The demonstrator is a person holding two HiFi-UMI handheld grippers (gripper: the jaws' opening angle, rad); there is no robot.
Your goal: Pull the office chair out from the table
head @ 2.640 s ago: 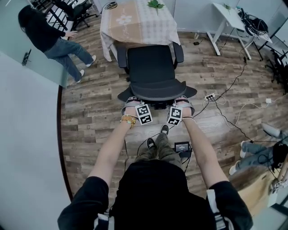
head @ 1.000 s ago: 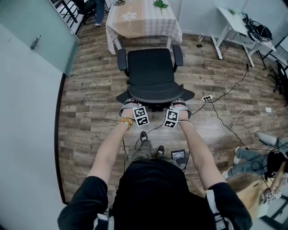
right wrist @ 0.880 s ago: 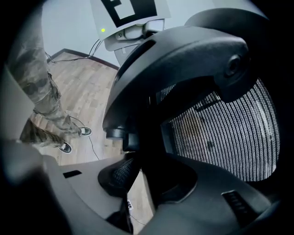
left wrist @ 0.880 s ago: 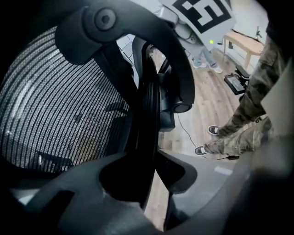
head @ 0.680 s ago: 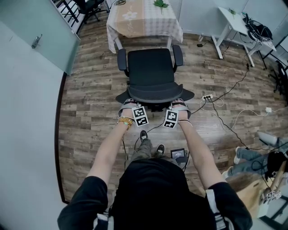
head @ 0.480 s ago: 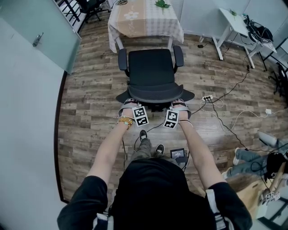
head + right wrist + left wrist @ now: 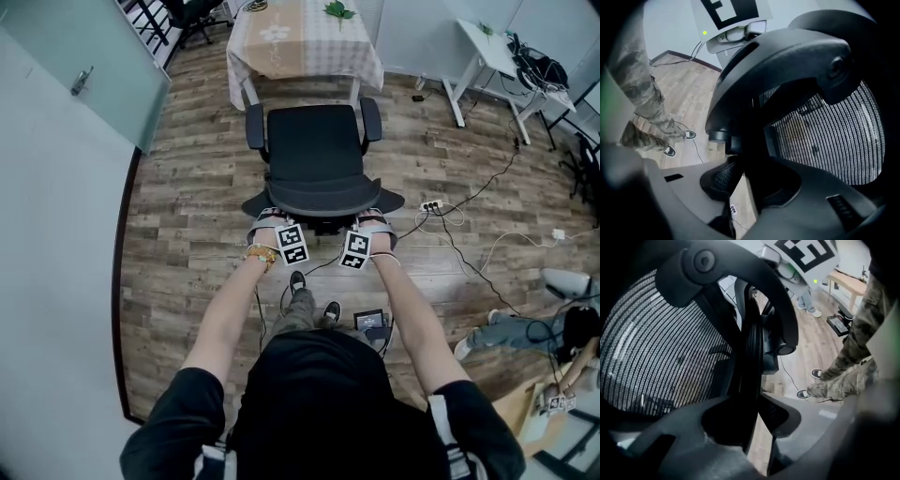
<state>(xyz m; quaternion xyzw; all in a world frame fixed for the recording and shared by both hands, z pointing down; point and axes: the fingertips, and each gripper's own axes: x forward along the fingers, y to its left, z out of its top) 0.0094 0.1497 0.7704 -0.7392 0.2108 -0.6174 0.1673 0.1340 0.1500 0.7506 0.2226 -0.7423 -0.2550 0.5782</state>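
Our left gripper and right gripper each clamp the top rim of the chair, its back frame pinched between their jaws. The chair stands on the floor before us, its seat just short of the table beyond.

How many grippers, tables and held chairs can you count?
Grippers: 2, the left gripper and the right gripper
Tables: 2, the cloth table and the white desk
Held chairs: 1, the chair
Total: 5
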